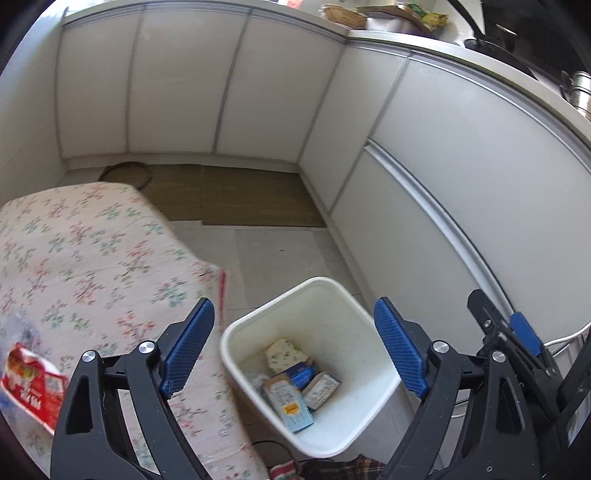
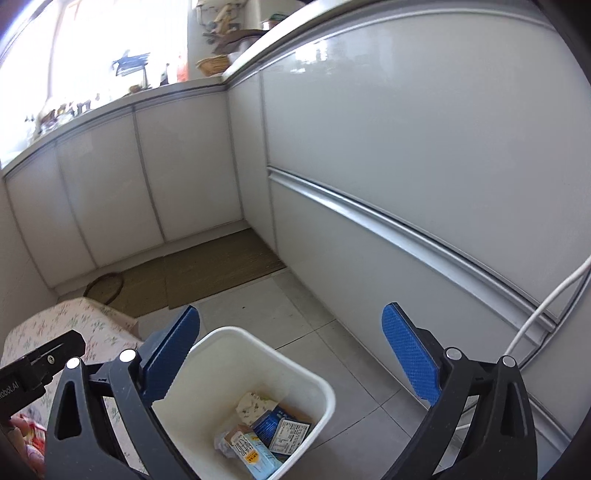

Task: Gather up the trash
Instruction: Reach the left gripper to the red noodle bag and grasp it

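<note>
A white bin (image 1: 258,325) stands on the tiled floor beside a table with a floral cloth (image 1: 85,258). Several small cartons and wrappers (image 1: 291,384) lie in its bottom. My left gripper (image 1: 293,343) is open and empty, held above the bin's mouth. My right gripper (image 2: 291,354) is open and empty, also above the bin (image 2: 306,376), with the trash (image 2: 262,432) below it. A red and white wrapper (image 1: 33,387) lies on the cloth at the left edge. The right gripper's blue pads (image 1: 524,332) show at the right of the left wrist view.
White cabinet fronts (image 1: 461,177) wrap the corner behind and to the right of the bin. A woven mat (image 1: 240,195) lies on the floor by the cabinets. A white cable (image 2: 546,306) hangs down the right cabinet. The worktop (image 1: 406,29) holds clutter.
</note>
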Demonstrator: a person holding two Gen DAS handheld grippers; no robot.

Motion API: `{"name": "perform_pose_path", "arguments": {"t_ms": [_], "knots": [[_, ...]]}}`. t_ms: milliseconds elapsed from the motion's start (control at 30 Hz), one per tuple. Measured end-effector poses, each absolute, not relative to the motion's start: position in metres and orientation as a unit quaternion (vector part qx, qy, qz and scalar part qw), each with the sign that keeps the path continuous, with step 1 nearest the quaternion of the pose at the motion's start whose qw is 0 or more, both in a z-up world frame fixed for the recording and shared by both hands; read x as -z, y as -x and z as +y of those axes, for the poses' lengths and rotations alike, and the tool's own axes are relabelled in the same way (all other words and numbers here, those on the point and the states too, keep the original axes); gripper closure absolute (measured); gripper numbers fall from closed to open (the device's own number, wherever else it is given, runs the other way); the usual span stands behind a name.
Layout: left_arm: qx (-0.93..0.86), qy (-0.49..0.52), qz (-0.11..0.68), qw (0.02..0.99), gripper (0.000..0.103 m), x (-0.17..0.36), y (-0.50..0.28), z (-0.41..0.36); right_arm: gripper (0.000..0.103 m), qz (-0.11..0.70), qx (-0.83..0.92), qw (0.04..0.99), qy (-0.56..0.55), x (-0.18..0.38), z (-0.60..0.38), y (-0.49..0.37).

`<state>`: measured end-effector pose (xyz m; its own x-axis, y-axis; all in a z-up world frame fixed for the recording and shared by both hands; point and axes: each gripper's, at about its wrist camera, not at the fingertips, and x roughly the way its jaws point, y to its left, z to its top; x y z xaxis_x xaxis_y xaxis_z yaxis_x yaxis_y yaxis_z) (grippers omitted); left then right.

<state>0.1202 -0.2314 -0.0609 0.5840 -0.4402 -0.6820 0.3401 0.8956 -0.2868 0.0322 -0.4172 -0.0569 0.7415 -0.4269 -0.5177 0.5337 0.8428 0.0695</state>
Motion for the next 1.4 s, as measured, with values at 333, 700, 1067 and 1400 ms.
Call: {"name": "perform_pose_path", "arguments": {"t_ms": [333,700,1067,1400], "knots": [[0.125,0.009,0.442,0.888,0.011,0.08,-0.119,-0.146,0.007,0.278,0.187,0.939,-0.075,0.062,-0.359,-0.06],[0.036,0.035,0.517,0.854,0.011,0.106,-0.146,-0.006,0.007,0.317,0.092,0.943,-0.042,0.071,-0.285,-0.099],[0.1,0.047,0.583,0.805,0.032,0.154,-0.149,0.02,0.007,0.355,0.04,0.934,0.006,0.087,-0.236,-0.125],[0.148,0.098,0.618,0.766,0.013,0.198,-0.152,0.007,0.007,0.369,0.043,0.928,0.019,0.095,-0.23,-0.132]]}}
